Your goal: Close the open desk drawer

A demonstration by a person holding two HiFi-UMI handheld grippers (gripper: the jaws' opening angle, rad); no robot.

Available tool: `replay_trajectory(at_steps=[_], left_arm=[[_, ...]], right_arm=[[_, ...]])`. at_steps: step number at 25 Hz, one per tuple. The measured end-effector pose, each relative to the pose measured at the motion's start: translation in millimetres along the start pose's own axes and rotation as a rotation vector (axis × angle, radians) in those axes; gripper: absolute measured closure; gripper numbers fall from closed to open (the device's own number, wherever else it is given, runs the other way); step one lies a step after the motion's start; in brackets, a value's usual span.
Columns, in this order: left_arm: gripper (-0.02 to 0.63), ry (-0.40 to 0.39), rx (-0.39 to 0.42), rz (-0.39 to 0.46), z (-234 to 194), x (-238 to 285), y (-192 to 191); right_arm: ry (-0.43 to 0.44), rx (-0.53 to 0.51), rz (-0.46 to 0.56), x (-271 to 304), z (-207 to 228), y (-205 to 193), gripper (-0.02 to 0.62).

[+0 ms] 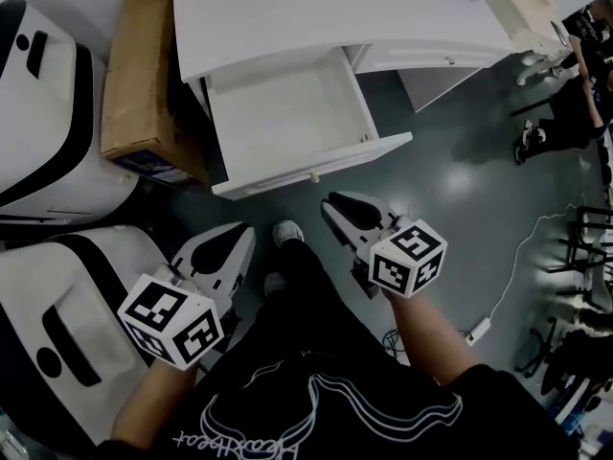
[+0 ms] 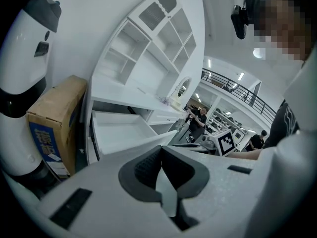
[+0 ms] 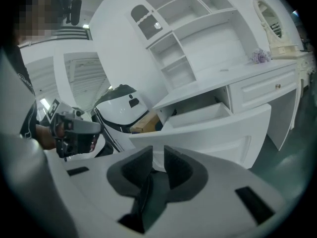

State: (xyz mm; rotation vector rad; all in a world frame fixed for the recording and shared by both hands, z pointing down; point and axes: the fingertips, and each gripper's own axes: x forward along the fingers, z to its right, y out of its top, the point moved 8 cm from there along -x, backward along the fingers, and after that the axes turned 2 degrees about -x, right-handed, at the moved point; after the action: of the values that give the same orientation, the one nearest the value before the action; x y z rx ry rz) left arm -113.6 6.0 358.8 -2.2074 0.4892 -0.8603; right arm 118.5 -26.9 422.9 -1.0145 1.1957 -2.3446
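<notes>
A white desk stands at the top of the head view, its left drawer pulled far out and empty. The drawer front with a small knob faces me. My left gripper hovers below and left of the drawer front, apart from it; its pads meet with nothing between them. To the right, my right gripper points at the drawer front from just short of it, not touching. Its jaws stand slightly apart and hold nothing. The open drawer also shows ahead in both gripper views.
A cardboard box leans against the desk's left side. Two large white rounded shells with black bands fill the left. My shoe is on the grey floor between the grippers. A cable and power strip lie to the right.
</notes>
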Motion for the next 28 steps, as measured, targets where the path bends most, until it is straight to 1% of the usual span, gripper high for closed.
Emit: replay_trajectory(at_steps=[7, 11, 18, 22, 26, 27, 28], left_arm=[[0.601, 0.022, -0.025, -0.035, -10.7, 9.6, -7.8], [0.601, 0.021, -0.037, -0.036, -15.7, 16.9, -9.4], [0.601, 0.02, -0.057, -0.054, -24.2, 26.5, -15.5], [0.601, 0.027, -0.073, -0.058, -28.4, 28.5, -19.7], [0.601, 0.026, -0.083, -0.054, -31.4, 28.7, -20.8], [0.601, 0.025, -0.086, -0.051, -32.2, 28.5, -20.6], [0.601, 0.024, -0.088, -0.048, -33.1, 28.3, -20.3]], right_arm=[[-0.054, -0.009, -0.065, 30.6, 29.2, -23.5, 0.493], [-0.084, -0.029, -0.114, 47.7, 44.8, -37.5, 0.481], [-0.116, -0.056, -0.165, 70.3, 58.8, -50.5, 0.457], [-0.14, -0.083, -0.183, 77.9, 62.1, -53.8, 0.457], [-0.14, -0.068, -0.197, 83.5, 64.6, -56.4, 0.462], [-0.144, -0.072, -0.202, 84.7, 65.1, -56.6, 0.464], [-0.152, -0.082, -0.207, 85.7, 65.5, -56.5, 0.481]])
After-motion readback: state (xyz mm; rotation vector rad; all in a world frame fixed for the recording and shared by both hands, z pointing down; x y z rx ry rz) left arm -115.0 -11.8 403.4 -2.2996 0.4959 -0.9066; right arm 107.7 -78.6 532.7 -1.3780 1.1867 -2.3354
